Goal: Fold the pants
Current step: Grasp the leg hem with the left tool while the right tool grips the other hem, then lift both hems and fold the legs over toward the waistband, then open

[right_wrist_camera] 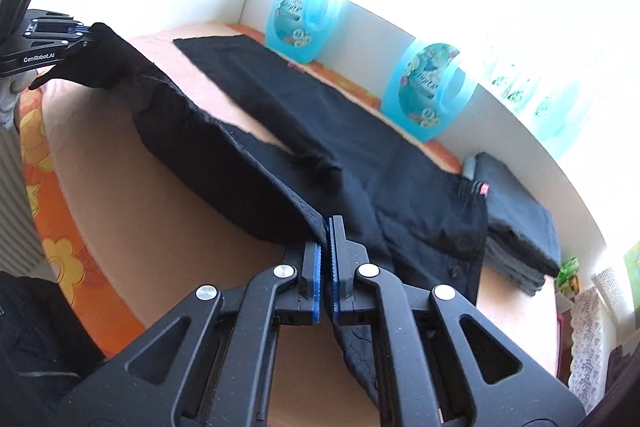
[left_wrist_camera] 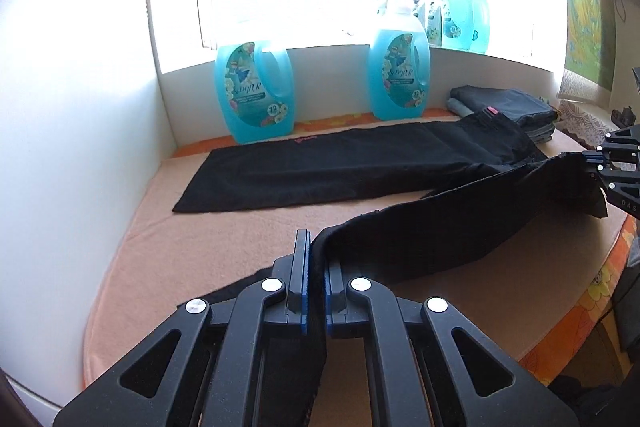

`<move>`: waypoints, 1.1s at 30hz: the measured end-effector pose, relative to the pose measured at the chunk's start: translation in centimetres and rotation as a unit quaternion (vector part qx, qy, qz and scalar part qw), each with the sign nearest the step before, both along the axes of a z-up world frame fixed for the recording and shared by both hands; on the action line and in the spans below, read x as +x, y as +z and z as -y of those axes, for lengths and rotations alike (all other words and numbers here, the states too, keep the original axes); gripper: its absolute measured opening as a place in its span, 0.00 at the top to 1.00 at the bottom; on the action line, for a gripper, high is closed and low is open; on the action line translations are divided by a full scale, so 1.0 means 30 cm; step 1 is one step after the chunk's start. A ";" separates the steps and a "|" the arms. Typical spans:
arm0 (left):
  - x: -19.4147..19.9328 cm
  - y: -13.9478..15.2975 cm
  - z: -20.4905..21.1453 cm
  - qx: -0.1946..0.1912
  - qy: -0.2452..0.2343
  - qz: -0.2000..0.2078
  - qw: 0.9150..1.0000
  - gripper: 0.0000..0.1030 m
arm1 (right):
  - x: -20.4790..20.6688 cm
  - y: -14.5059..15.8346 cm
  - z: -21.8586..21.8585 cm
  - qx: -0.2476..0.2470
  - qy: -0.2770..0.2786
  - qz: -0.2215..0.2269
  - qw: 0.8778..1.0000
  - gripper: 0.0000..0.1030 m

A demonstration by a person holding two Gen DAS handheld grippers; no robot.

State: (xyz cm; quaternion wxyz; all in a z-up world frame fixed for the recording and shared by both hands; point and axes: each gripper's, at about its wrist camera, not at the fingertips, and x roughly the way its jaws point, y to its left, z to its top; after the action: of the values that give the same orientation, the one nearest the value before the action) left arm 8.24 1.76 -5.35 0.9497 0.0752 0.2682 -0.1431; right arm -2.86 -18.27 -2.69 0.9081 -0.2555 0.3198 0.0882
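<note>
Bright window behind; peach-covered bench [left_wrist_camera: 224, 247]. Black pants [left_wrist_camera: 320, 167]: far leg flat before two blue detergent bottles [left_wrist_camera: 254, 91], near leg lifted. Left tongs [left_wrist_camera: 316, 267] clenched on its hem, right tongs [right_wrist_camera: 325, 247] on the waist edge. Right view alone shows folded dark clothes [right_wrist_camera: 520, 219] fully.

Close wrist views, opposite ends, shared pants [left_wrist_camera: 320, 167].
</note>
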 end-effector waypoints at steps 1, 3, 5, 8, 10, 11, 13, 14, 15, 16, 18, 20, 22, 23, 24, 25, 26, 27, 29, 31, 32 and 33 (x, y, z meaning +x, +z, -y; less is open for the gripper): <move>0.016 0.018 0.000 0.004 0.001 0.010 1.000 0.96 | 0.023 0.020 -0.007 -0.007 0.000 0.009 1.000 0.97; 0.056 0.049 -0.002 0.011 0.004 0.029 1.000 0.96 | 0.077 0.062 -0.021 -0.022 0.000 0.026 0.999 0.98; 0.109 0.073 -0.004 0.014 0.006 0.039 0.999 0.96 | 0.142 0.099 -0.031 -0.029 0.001 0.035 0.999 0.98; 0.199 0.101 -0.006 0.014 0.010 0.045 0.999 0.96 | 0.254 0.134 -0.050 -0.041 0.001 0.044 0.998 0.98; 0.255 0.115 -0.002 0.022 0.015 0.052 0.998 0.96 | 0.324 0.143 -0.063 -0.055 0.001 0.053 0.997 0.98; 0.285 0.120 -0.001 0.022 0.017 0.053 0.998 0.96 | 0.363 0.143 -0.069 -0.060 0.000 0.054 0.997 0.98; 0.346 0.125 0.002 0.021 0.022 0.051 0.998 0.96 | 0.441 0.142 -0.079 -0.065 0.000 0.054 0.996 0.98; 0.375 0.127 0.001 0.018 0.024 0.048 0.998 0.96 | 0.480 0.143 -0.084 -0.066 -0.001 0.052 0.996 0.98; 0.402 0.128 0.001 0.016 0.028 0.048 0.998 0.96 | 0.518 0.141 -0.085 -0.067 -0.002 0.051 0.996 0.98; 0.431 0.128 0.001 0.019 0.032 0.049 0.998 0.96 | 0.557 0.139 -0.087 -0.069 -0.002 0.053 0.996 0.98; 0.481 0.128 0.002 0.024 0.042 0.050 0.998 0.96 | 0.626 0.130 -0.097 -0.075 -0.002 0.051 0.996 0.98; 0.534 0.124 0.002 0.026 0.050 0.047 0.997 0.96 | 0.698 0.112 -0.100 -0.075 -0.002 0.038 0.996 0.98; 0.586 0.109 0.006 0.030 0.055 0.041 0.997 0.96 | 0.768 0.082 -0.105 -0.075 -0.003 0.023 0.997 0.98; 0.613 0.100 0.010 0.034 0.056 0.038 0.997 0.96 | 0.799 0.063 -0.104 -0.079 -0.005 0.019 0.997 0.98; 0.640 0.090 0.014 0.038 0.057 0.033 0.997 0.96 | 0.832 0.046 -0.105 -0.083 -0.007 0.015 0.996 0.98; 0.669 0.078 0.020 0.043 0.058 0.029 0.997 0.96 | 0.855 0.026 -0.101 -0.085 -0.009 0.012 0.996 0.98; 0.700 0.064 0.027 0.050 0.058 0.022 0.997 0.96 | 0.884 0.009 -0.099 -0.086 -0.012 0.008 0.996 0.98; 0.731 0.049 0.034 0.056 0.059 0.015 0.997 0.96 | 0.913 -0.006 -0.096 -0.087 -0.014 0.003 0.996 0.98; 0.799 0.018 0.048 0.064 0.058 -0.003 0.996 0.96 | 0.964 -0.042 -0.093 -0.096 -0.019 -0.003 0.995 0.98; 0.864 -0.013 0.064 0.079 0.058 -0.016 0.995 0.96 | 1.023 -0.083 -0.082 -0.103 -0.025 -0.012 0.994 0.98; 0.893 -0.029 0.074 0.085 0.059 -0.022 0.994 0.96 | 1.048 -0.103 -0.077 -0.103 -0.028 -0.018 0.994 0.98; 0.920 -0.047 0.085 0.093 0.060 -0.027 0.994 0.96 | 1.074 -0.123 -0.073 -0.102 -0.032 -0.023 0.994 0.98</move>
State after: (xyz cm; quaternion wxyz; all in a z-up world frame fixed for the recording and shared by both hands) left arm 35.85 -0.80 -6.77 0.9380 0.1427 0.3096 -0.0625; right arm 29.37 -16.08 -6.38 0.8720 -0.3344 0.3560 0.0322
